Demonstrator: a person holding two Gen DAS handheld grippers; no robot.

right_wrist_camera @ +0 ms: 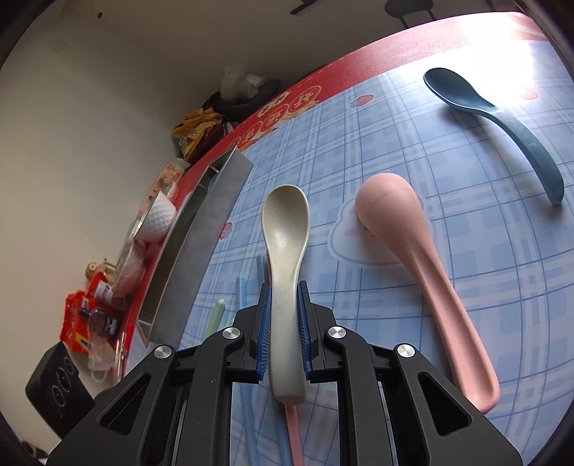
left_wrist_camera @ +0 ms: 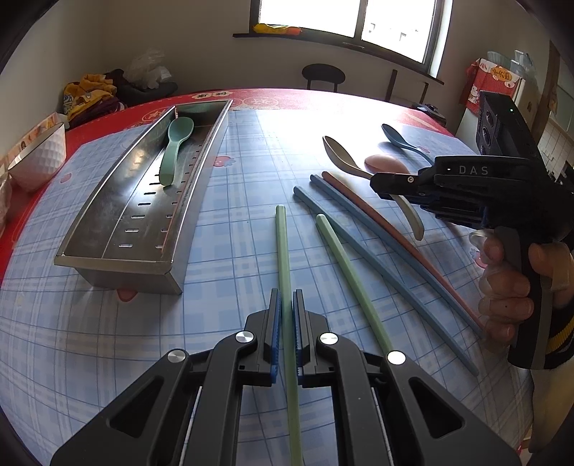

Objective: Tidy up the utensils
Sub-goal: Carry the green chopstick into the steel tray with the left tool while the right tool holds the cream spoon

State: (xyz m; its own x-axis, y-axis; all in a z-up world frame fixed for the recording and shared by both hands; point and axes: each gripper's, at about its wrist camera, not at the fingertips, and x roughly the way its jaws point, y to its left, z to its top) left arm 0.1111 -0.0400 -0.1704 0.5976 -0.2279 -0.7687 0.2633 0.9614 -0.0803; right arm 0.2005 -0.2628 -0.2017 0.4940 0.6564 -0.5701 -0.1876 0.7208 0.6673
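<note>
Plainly, "DAS" on right tool [left_wrist_camera: 380, 186]

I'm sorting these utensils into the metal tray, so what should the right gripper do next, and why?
Probably lift the beige spoon and carry it to the metal tray. The right gripper is closed on its handle, and the green spoon already lies in that tray.

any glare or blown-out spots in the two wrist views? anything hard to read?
Left wrist view: window blown out white, strong glare on the tablecloth beyond the metal tray; fisheye bends the table edge. Right wrist view: glare patch top right washes out the cloth beside the dark blue spoon; cream spoon sharp.
</note>
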